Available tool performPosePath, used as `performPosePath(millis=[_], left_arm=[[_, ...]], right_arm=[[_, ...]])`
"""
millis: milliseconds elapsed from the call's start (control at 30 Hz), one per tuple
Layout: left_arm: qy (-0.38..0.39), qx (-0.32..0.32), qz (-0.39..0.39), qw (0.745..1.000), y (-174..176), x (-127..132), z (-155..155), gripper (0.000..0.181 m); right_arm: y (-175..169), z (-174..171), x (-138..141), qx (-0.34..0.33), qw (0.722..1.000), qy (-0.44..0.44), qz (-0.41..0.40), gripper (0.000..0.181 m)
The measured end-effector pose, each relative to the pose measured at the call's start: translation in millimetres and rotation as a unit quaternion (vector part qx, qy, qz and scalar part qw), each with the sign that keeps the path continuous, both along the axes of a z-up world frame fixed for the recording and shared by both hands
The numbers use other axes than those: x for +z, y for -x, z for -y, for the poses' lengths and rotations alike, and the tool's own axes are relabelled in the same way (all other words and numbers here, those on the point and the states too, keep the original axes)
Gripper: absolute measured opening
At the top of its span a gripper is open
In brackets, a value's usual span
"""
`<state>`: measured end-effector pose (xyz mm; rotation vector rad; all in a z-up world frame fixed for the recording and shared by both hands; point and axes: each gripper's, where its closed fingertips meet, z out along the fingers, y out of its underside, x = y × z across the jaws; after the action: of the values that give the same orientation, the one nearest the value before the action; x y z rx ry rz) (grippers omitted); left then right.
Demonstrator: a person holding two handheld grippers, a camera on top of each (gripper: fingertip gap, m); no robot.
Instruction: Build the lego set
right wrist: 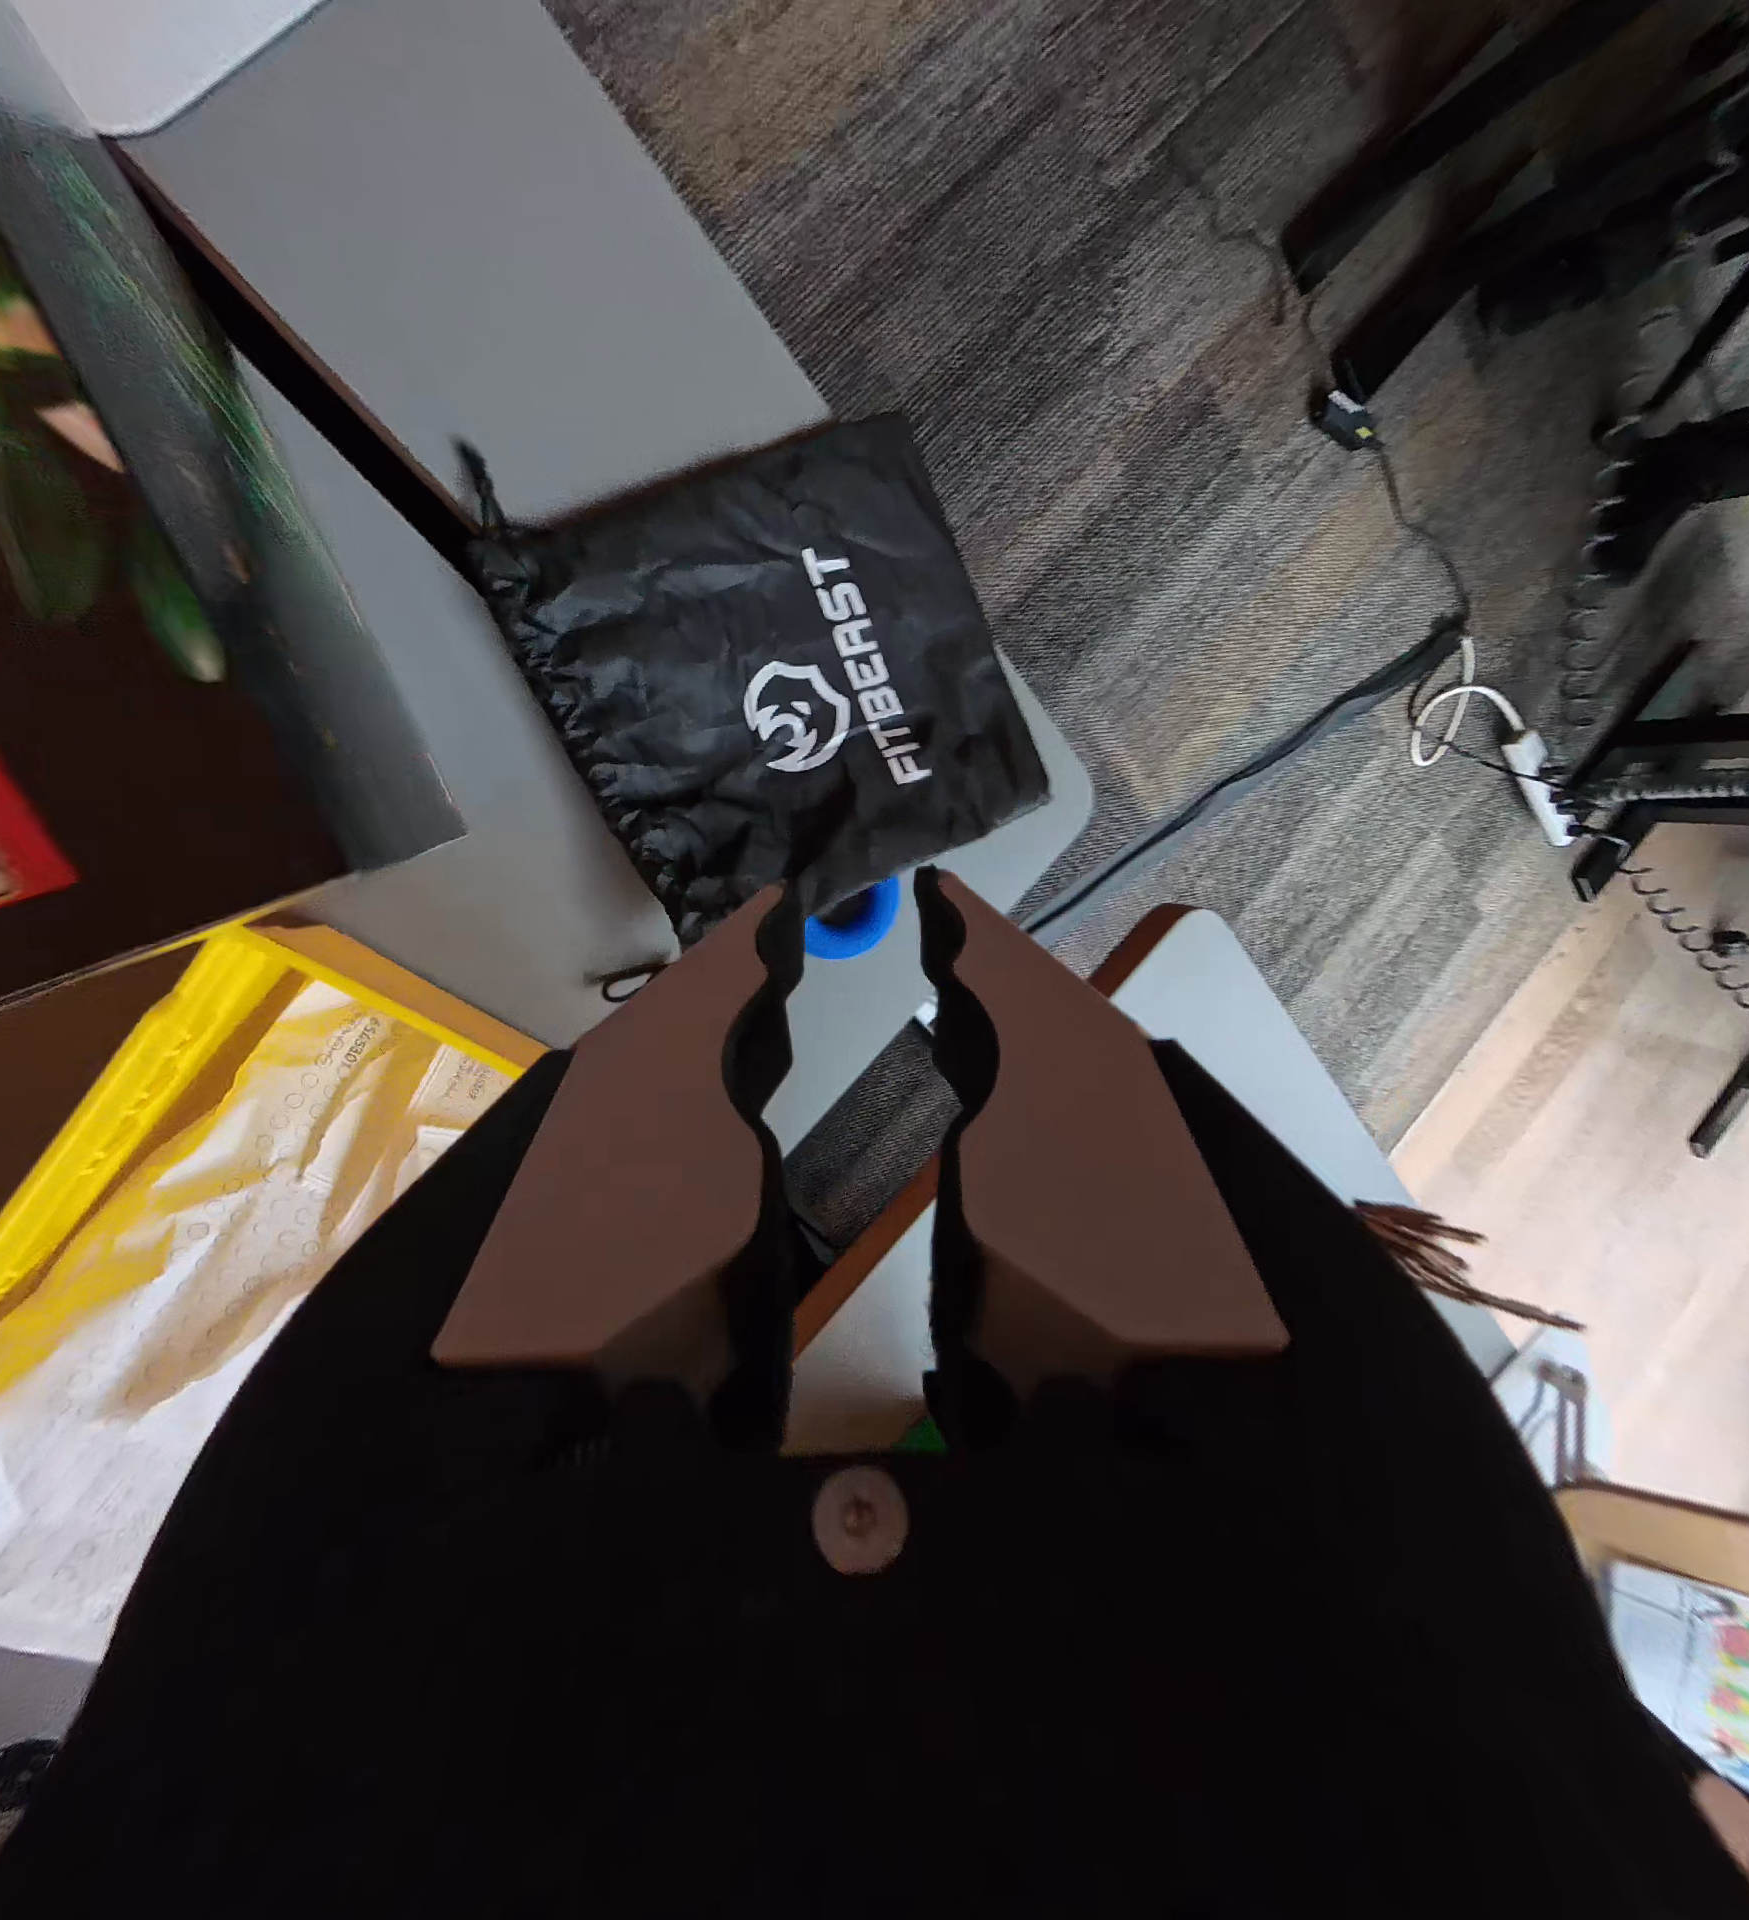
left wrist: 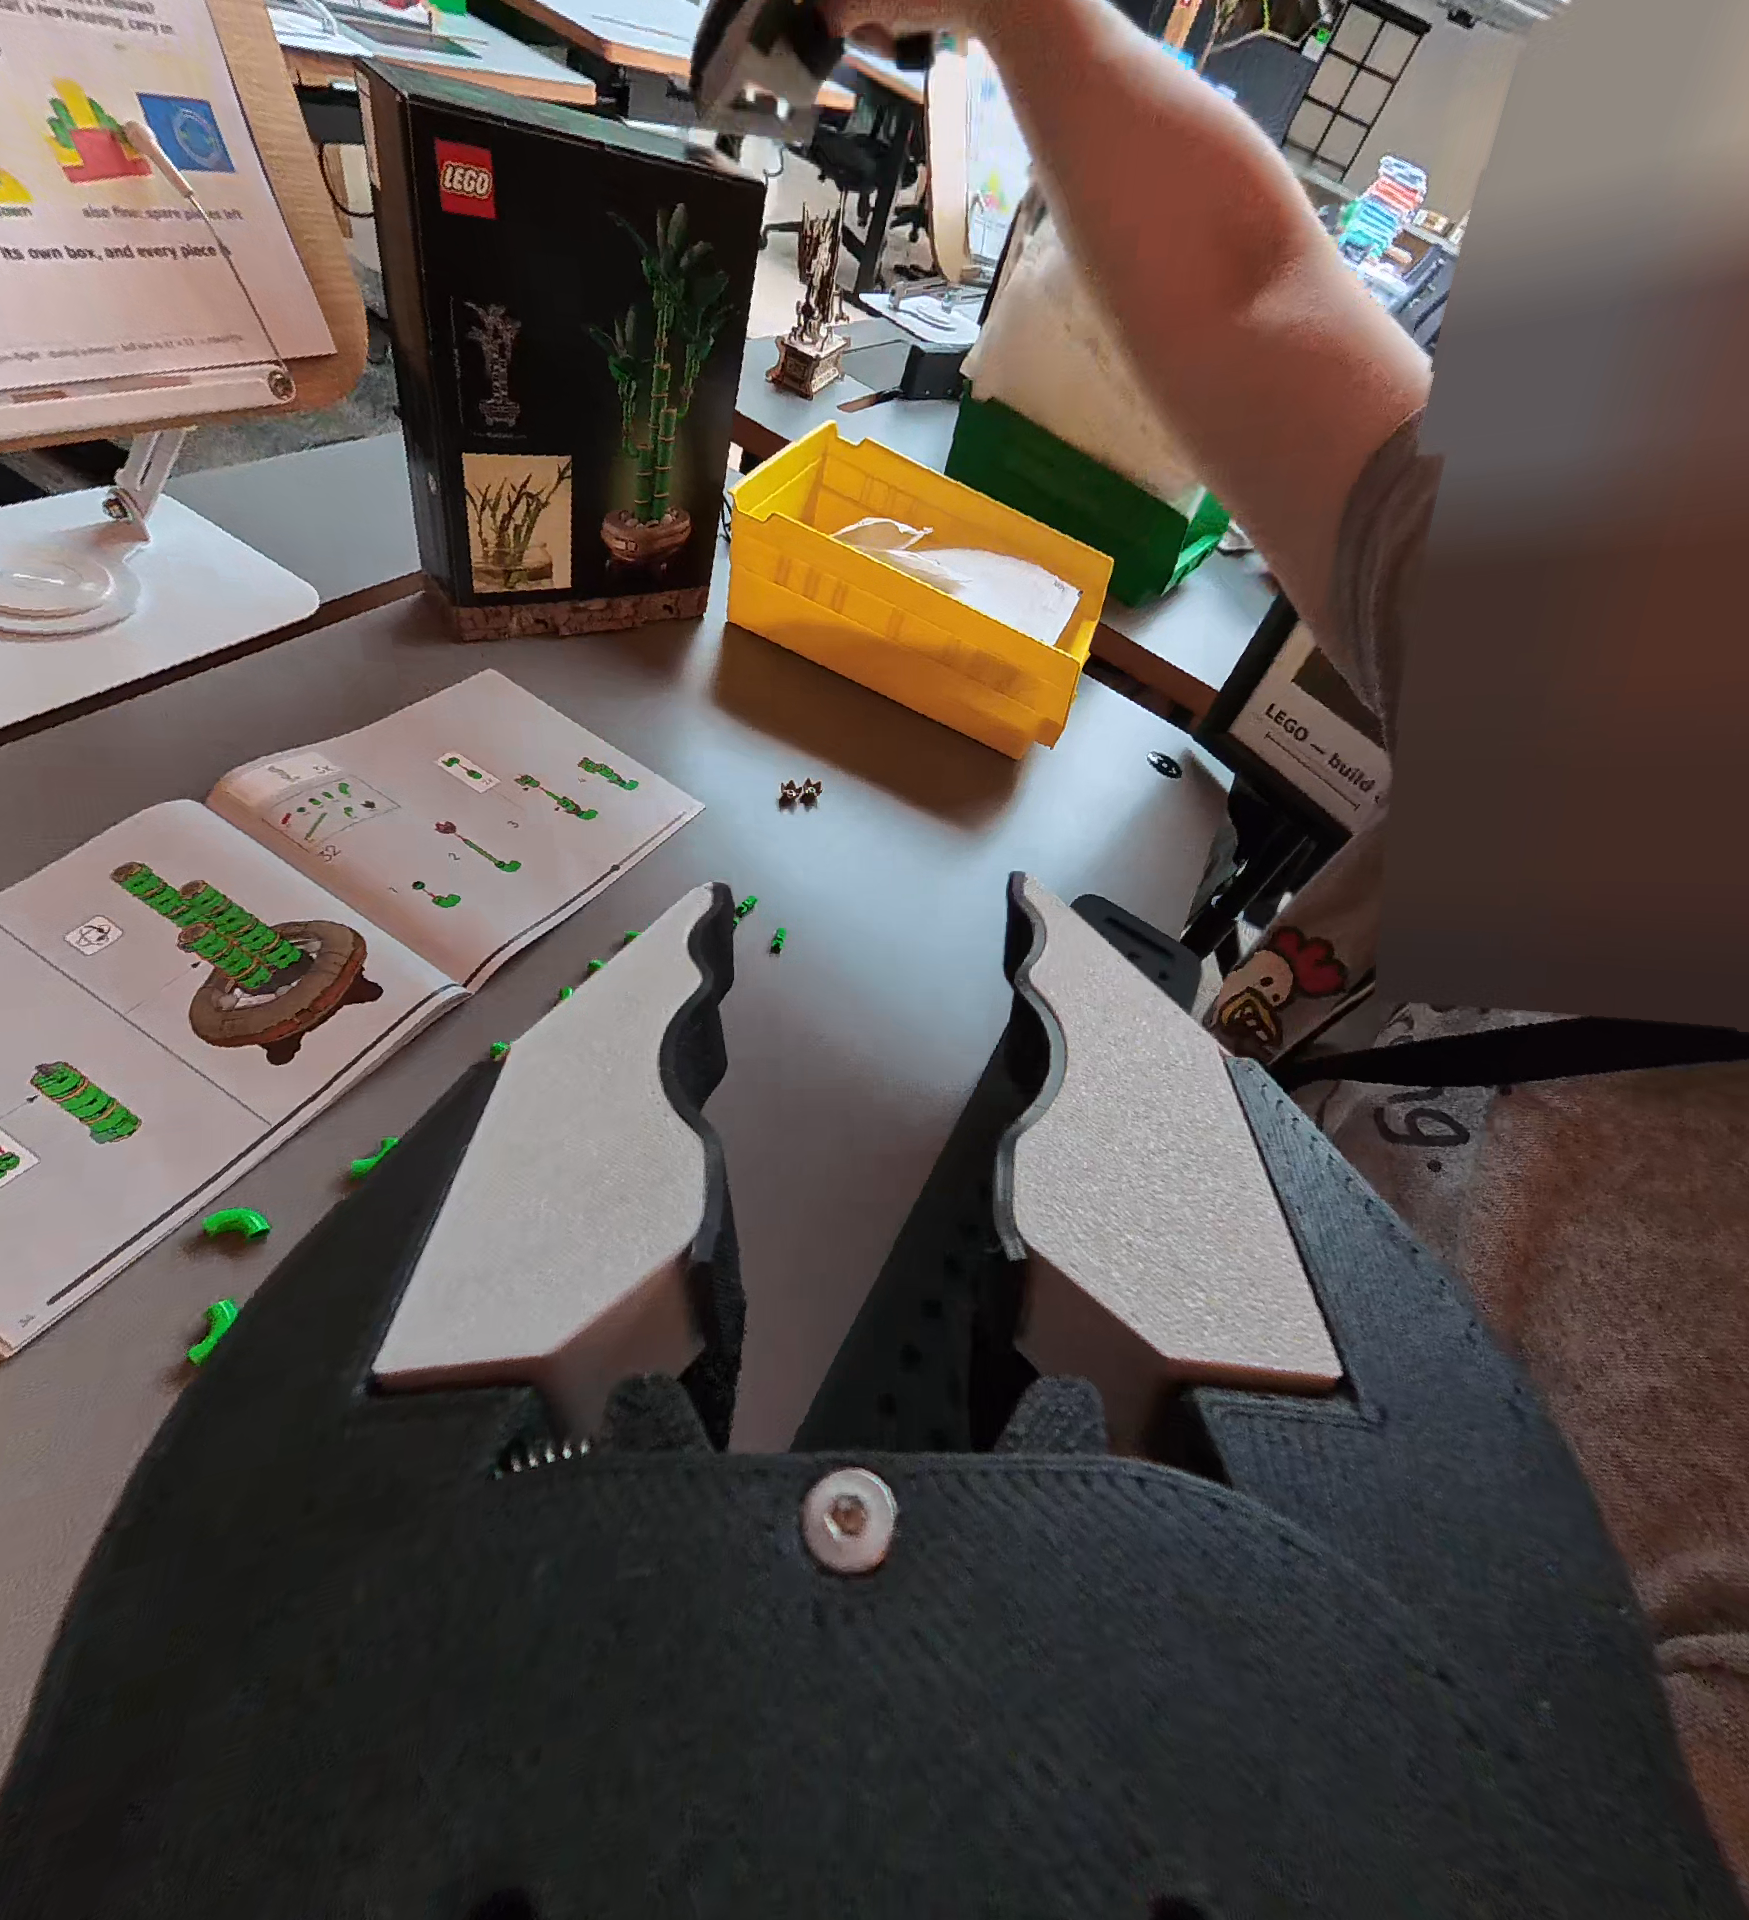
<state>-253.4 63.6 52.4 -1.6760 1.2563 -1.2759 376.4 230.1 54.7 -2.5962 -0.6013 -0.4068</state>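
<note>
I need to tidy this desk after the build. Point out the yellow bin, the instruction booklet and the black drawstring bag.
yellow bin (left wrist: 880, 634): left wrist view, its near side wall.
instruction booklet (left wrist: 174, 1049): left wrist view, the open left page.
black drawstring bag (right wrist: 704, 644): right wrist view, middle of the fabric.

left gripper (left wrist: 865, 914): black 3D-printed body w/ layer lines; two grey wedge fingers (left wrist: 579, 1174), grainy top, wavy black inner pads; silver hex screw at centre; small spring at base of left finger.
right gripper (right wrist: 854, 899): same build; body looks solid black, fingers (right wrist: 641, 1164) brownish in shade, wavy black pads, round screw head mid-body.
person's arm (left wrist: 1192, 260): short grey sleeve (left wrist: 1389, 540).
shirt: light grey tee, cartoon chicken print (left wrist: 1275, 987), dark scribble marks; black strap across it.
</note>
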Motion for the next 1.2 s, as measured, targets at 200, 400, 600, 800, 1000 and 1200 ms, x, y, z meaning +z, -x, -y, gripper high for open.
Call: performPosePath(millis=[200, 400, 600, 800, 1000, 1200], left_arm=[[-0.023, -0.015, 0.030, 0.999, 6.4, 5.1, -3.4, 0.051], [-0.022, -0.037, 0.087, 0.995, 5.2, 16.2, -22.2, 0.054], [-0.164, 0.050, 0.046, 0.984, -3.3, 5.7, -65.9, 0.060], [-0.235, 0.090, 0.033, 0.967, -27.2, -11.7, -65.6, 0.062], [-0.308, 0.115, 0.018, 0.944, -67.4, -53.5, -64.7, 0.050], [-0.352, 0.118, -0.005, 0.929, -117.6, -47.9, -85.7, 0.051]], right_arm=[[5.0, 26.3, 80.1, -0.045, 0.985, -0.130, 0.102, 0.022], [45.1, 100.3, 99.3, -0.126, 0.937, -0.258, 0.198, 0.022], [148.1, 194.1, 96.0, -0.164, 0.871, -0.400, 0.233, 0.022], [244.2, 254.7, 46.5, -0.159, 0.835, -0.481, 0.216, 0.033], [301.8, 251.4, -39.4, -0.116, 0.839, -0.505, 0.168, 0.058], [286.0, 221.1, -40.4, -0.145, 0.842, -0.505, 0.123, 0.055]])
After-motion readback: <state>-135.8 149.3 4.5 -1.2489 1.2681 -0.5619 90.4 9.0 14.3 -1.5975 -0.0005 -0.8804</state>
